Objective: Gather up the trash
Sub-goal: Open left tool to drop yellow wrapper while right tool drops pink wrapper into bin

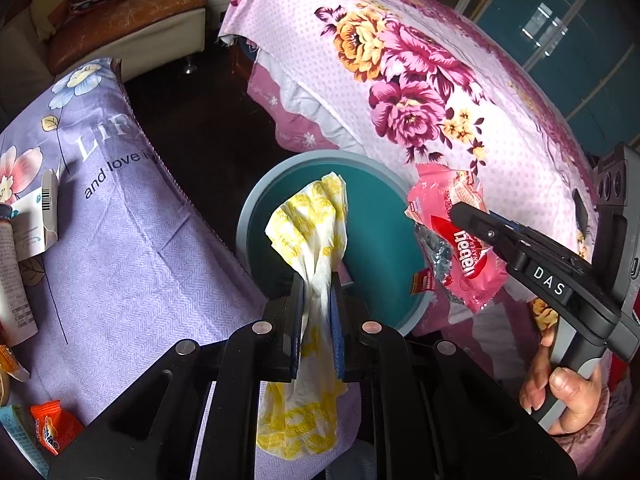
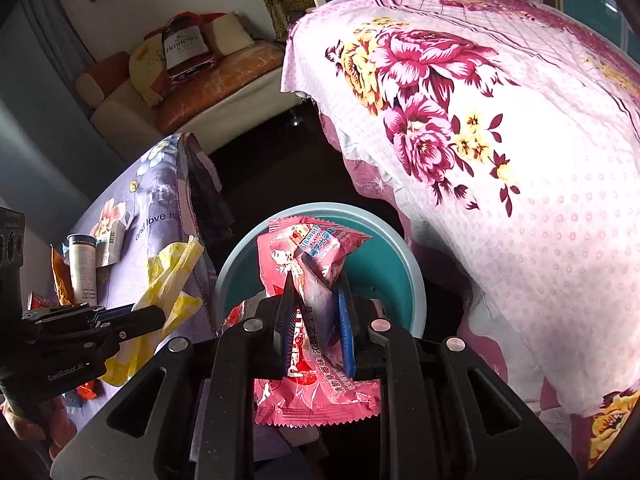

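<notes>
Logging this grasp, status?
Left gripper shut on yellow napkin. Right gripper shut on pink wafer wrapper. Both over teal bin; nothing blocking.

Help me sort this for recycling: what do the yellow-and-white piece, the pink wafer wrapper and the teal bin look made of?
Yellow-and-white piece: soft paper tissue or napkin, matte, twisting limply where the left tool pinches it.
Pink wafer wrapper: thin glossy plastic film, crinkled, with serrated sealed ends.
Teal bin: apparently rigid moulded plastic, with a smooth, even rim.

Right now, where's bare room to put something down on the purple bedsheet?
Bare room: the purple bedsheet's middle, between its printed lettering and the left gripper. Crowded: its left edge, with a white barcoded carton and an orange snack packet.
</notes>
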